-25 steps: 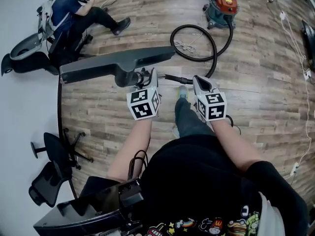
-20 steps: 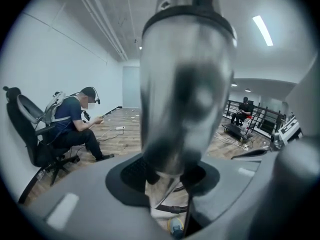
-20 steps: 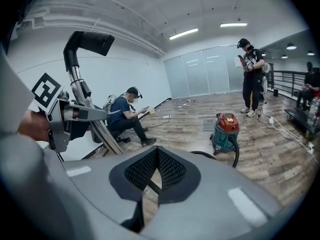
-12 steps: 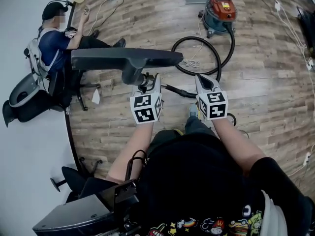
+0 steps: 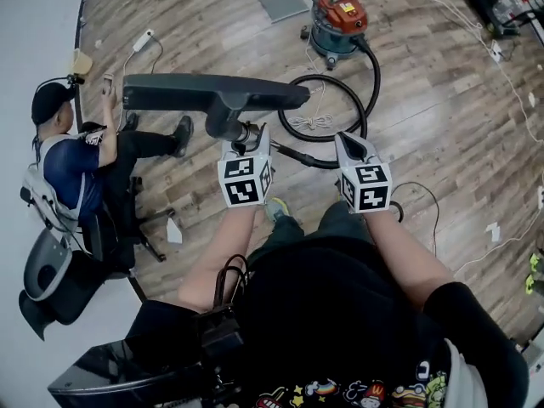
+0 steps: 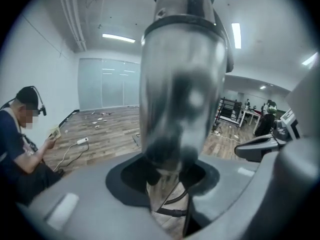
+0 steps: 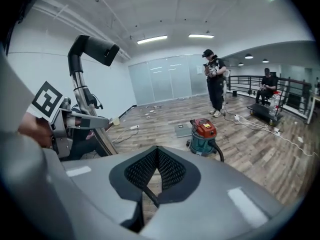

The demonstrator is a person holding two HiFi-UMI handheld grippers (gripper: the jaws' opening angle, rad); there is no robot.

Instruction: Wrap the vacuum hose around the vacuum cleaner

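Metal wand tube (image 6: 182, 84) clamped in left gripper (image 5: 255, 136), floor nozzle (image 5: 204, 93) raised; right gripper (image 5: 348, 140) jaws closed, empty; black hose (image 5: 377, 70) looped beside red vacuum cleaner (image 5: 338, 19)

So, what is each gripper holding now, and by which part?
The left gripper is shut on the vacuum's metal tube, close to the floor head. The right gripper is shut, with nothing seen between its jaws.

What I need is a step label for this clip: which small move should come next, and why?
Probably open the right claw and take the hose just past the wand. The left claw clamps the wand, the right is shut on nothing, and the hose lies looped on the floor before the vacuum cleaner.
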